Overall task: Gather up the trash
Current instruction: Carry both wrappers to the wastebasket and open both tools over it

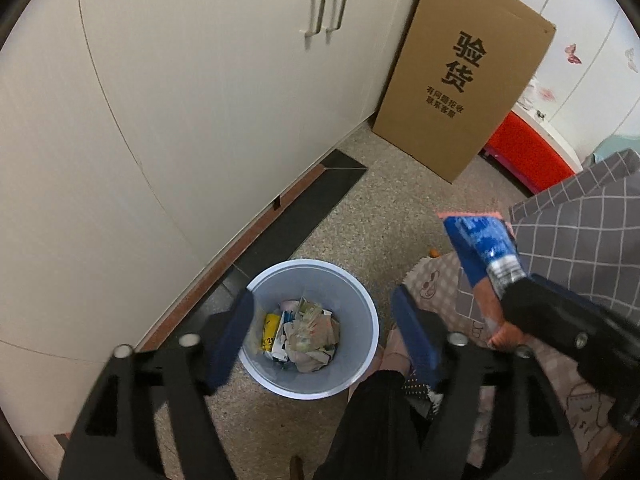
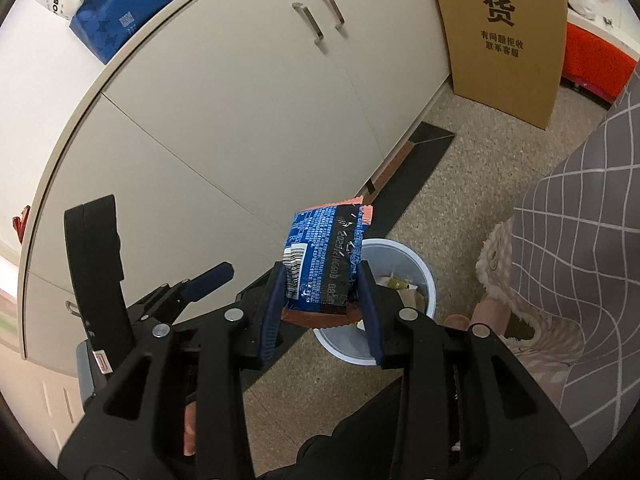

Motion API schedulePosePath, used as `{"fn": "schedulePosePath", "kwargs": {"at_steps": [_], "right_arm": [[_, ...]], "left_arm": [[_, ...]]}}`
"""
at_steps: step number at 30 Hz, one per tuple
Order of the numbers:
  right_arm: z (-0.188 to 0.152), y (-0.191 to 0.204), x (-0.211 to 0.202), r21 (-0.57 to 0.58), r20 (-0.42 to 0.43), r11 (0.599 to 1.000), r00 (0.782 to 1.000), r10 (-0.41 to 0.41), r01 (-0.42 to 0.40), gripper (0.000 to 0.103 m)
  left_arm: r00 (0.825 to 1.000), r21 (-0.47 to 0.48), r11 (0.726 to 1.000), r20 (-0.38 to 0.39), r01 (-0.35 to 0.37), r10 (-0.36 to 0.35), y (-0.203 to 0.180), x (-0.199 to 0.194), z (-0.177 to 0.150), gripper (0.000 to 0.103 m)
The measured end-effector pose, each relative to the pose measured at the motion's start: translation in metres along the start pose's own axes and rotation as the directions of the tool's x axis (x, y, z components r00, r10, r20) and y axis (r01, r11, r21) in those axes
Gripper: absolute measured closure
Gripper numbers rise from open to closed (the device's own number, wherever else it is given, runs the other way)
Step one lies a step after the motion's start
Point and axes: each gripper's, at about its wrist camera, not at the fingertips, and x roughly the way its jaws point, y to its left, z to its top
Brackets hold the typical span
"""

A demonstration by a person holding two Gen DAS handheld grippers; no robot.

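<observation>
Two hand-held tools hang over a speckled floor [image 1: 360, 208] beside pale cabinet doors [image 1: 200, 120]. The left tool [image 1: 322, 334] has its blue fingers spread wide with nothing between them — directly below sits a pale blue trash bin [image 1: 370, 320], holding crumpled wrappers and paper scraps [image 1: 304, 334]. The right tool [image 2: 320, 304] is clamped on a blue snack packet [image 2: 324, 256] with orange crimped edges, held above and just beside the bin's rim. A tall cardboard box [image 1: 460, 80] printed with dark characters leans against the cabinets. A grey checked cloth [image 2: 580, 240] drapes at the right, near the bin.
</observation>
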Motion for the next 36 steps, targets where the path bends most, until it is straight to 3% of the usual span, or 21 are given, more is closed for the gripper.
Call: {"fn": "schedulePosePath", "kwargs": {"at_steps": [4, 24, 27, 29, 36], "right_arm": [[-0.001, 0.003, 0.006, 0.000, -0.009, 1.000, 1.000, -0.002, 0.002, 0.068], [0.001, 0.041, 0.055, -0.091, -0.054, 0.995, 0.998, -0.033, 0.028, 0.066], [0.003, 0.043, 0.058, -0.102, -0.025, 0.994, 0.999, -0.044, 0.042, 0.060], [0.006, 0.043, 0.058, -0.115, 0.000, 0.992, 0.999, -0.042, 0.042, 0.045], [0.004, 0.043, 0.047, -0.135, 0.044, 0.988, 0.997, -0.066, 0.071, 0.040]], "left_arm": [[1.000, -0.024, 1.000, -0.024, -0.014, 0.014, 0.006, 0.007, -0.002, 0.024], [0.985, -0.146, 0.975, -0.064, -0.170, 0.162, 0.076, 0.004, -0.018, 0.023], [0.984, -0.144, 0.974, -0.059, -0.174, 0.167, 0.077, 0.003, -0.017, 0.023], [0.984, -0.140, 0.975, -0.058, -0.175, 0.168, 0.078, 0.004, -0.017, 0.023], [0.983, -0.130, 0.975, -0.046, -0.181, 0.177, 0.077, 0.000, -0.017, 0.023]]}}
